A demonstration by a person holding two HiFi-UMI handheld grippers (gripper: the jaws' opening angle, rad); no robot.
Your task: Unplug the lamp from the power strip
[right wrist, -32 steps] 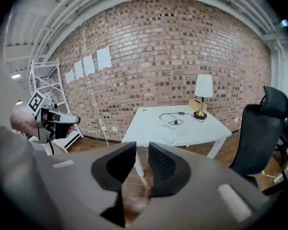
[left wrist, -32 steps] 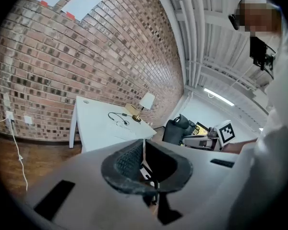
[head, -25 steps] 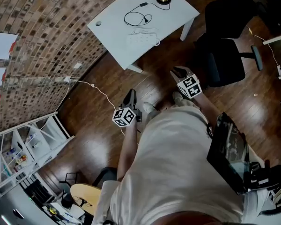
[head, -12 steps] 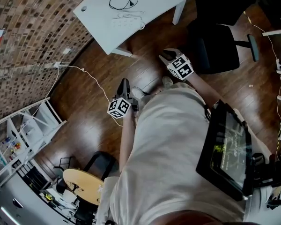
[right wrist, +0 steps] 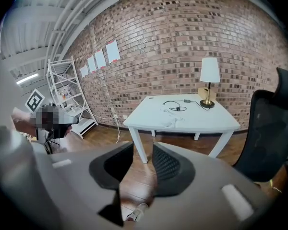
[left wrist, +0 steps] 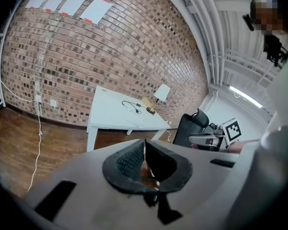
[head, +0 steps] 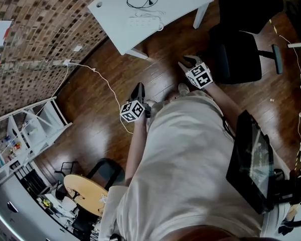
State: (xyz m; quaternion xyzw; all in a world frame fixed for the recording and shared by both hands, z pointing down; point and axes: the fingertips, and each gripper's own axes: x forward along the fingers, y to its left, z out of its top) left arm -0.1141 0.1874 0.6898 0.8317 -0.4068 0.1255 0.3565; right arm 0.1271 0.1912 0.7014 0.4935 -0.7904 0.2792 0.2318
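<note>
the power strip (head: 142,21) lies on the far desk (head: 113,14), well apart from both our grippers, with the lamp (right wrist: 210,78) beyond it. our right gripper (head: 189,61) is nearer, and its empty jaws have just been opening. the left gripper (head: 139,88) is closed and empty.

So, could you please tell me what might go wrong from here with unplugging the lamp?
The white cable trails over the floor close to the person, so it could trip them on the way to the table. The power strip seems to lie loose on the table; a one-handed pull might drag it and tug the lamp.
</note>
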